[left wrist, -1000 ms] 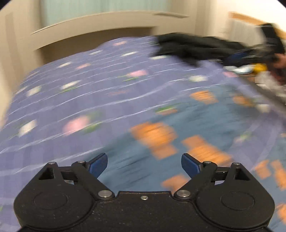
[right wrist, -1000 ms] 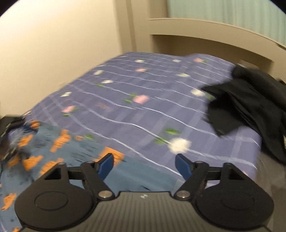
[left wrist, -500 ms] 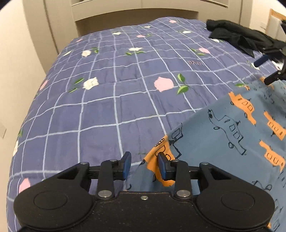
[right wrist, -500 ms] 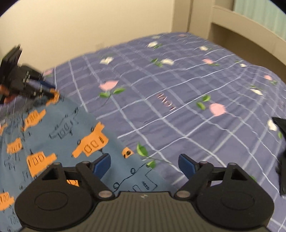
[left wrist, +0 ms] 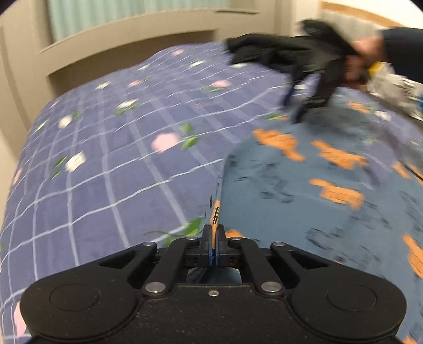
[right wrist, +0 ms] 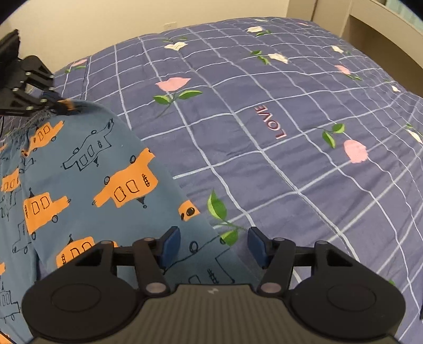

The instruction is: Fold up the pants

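Note:
The pants are blue with orange bus prints and lie on the purple checked bedspread. In the left wrist view they fill the right half. My left gripper is shut on the pants' edge; it also shows in the right wrist view at the far left, pinching the waistband corner. My right gripper is open, its blue pads either side of the pants' near edge. In the left wrist view the right gripper is a blur at the pants' far corner.
A black garment lies at the bed's far right. A beige headboard and walls bound the bed. Cluttered items sit at the right edge.
My left gripper closed fully on the pants' edge and swung its view toward the headboard. My right gripper narrowed its opening and settled over the pants' near edge.

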Tool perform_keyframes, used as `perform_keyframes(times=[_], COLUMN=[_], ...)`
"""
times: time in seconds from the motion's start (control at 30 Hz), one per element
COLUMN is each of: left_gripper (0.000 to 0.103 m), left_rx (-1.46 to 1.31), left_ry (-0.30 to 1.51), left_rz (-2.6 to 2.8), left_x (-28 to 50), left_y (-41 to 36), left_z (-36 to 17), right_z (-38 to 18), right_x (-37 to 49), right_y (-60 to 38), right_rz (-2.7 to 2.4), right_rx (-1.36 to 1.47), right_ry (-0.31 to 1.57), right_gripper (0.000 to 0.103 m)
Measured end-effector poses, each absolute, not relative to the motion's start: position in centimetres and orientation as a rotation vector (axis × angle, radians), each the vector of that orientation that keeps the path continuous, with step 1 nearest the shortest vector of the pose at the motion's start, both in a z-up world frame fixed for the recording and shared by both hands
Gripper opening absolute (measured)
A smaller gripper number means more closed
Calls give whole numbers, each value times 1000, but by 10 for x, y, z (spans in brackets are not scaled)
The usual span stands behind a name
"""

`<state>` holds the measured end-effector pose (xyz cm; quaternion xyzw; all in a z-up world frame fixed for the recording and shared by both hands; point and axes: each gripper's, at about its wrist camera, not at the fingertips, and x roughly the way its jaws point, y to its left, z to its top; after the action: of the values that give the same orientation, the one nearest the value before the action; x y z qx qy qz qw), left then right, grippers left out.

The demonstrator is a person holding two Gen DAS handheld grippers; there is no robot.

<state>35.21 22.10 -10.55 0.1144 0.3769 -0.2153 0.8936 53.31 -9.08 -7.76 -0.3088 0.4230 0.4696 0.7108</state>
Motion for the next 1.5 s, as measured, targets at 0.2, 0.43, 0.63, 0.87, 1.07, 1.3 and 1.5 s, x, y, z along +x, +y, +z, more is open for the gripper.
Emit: perform_keyframes(times=[0.2,0.43,0.63,0.87,1.07,1.3,1.5], left_gripper=[1,1,1,2,1,1,1], left_rx=[193,108,62,65,68,81,102], left_ry=[743,689,644,643,628,621,643], left_rz=[-415,-263,-194,-158,-155,-156,-139], left_x=[347,345,327,297,264,231,210], left_y=[232,242,236,222,211,198,189], left_z=[-100,-90,-73,-51,-35,-20,-32], right_z=[-91,-58,-22,-7,-1,7,3], right_x=[537,512,474,420,380,337,300], right_y=[-81,-99,-123,-140,-155,-172,-179], right_rz=[1073,1088,1080,1057,1025,1002,999], right_rx=[-723,-642,-550,-501,-458,-406,-360], right_ry=[1007,879,813,772,748,726,727], right_gripper=[23,1,1,2,2,2,2])
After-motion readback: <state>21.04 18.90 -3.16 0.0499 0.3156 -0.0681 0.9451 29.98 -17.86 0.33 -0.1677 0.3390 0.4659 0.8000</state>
